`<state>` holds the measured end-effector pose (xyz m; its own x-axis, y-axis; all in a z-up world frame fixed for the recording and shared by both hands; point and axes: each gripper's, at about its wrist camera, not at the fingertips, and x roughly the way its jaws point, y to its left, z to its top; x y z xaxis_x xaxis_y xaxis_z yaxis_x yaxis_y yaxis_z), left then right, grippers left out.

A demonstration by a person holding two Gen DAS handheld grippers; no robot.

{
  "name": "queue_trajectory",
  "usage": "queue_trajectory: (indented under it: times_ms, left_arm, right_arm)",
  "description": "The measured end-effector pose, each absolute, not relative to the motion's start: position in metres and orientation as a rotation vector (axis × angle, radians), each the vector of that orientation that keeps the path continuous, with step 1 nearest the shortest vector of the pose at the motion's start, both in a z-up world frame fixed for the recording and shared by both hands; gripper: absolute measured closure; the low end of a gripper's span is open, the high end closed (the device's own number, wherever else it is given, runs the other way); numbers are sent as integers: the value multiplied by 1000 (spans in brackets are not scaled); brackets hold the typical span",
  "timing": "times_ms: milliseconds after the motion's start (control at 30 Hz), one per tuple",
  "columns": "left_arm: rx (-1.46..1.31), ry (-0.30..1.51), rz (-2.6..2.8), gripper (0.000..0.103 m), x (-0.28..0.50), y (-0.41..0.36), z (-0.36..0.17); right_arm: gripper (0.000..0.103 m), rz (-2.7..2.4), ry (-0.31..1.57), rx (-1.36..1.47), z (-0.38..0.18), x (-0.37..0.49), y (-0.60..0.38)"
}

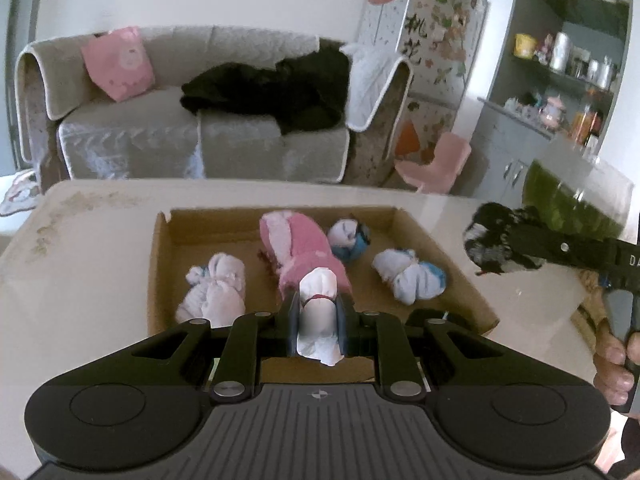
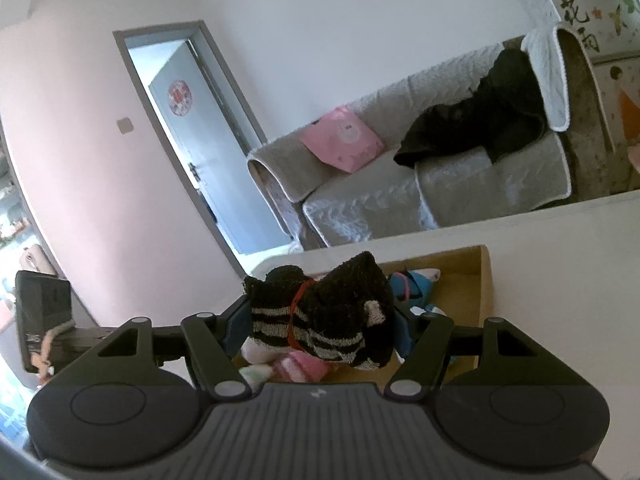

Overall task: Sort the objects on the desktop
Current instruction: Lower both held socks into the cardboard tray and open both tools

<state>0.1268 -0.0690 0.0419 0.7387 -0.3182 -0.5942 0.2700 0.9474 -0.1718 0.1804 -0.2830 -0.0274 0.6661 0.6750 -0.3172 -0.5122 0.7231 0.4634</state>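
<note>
A shallow cardboard box [image 1: 160, 264] lies on the pale table [image 1: 88, 272]. It holds several rolled sock bundles: a white one [image 1: 214, 292], a pink one [image 1: 300, 248] and two white-and-blue ones [image 1: 348, 238] [image 1: 408, 276]. My left gripper [image 1: 319, 303] hangs over the box's near edge, shut on a white sock bundle [image 1: 318, 320] with a red band. To the right of the box, my right gripper [image 1: 496, 248] [image 2: 320, 320] is shut on a black bundle with white stripes [image 2: 340, 304]. The same box [image 2: 484, 280] lies under and beyond that bundle in the right wrist view.
A person's hand [image 1: 612, 360] grips the right tool's handle. A green translucent object [image 1: 572, 204] stands at the table's right. Beyond the table are a grey sofa [image 1: 180, 140] with a dark garment and pink cushion, a pink chair [image 1: 436, 164] and shelves [image 1: 560, 80].
</note>
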Motion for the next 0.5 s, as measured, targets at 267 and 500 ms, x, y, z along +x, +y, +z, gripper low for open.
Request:
queue_trajectory:
  times_ms: [267, 500]
  left_arm:
    - [-88, 703, -290, 79, 154, -65, 30]
    - [-41, 727, -284, 79, 156, -73, 22]
  right_arm:
    - [38, 663, 511, 338, -35, 188, -273]
    - [38, 673, 542, 352, -39, 191, -270]
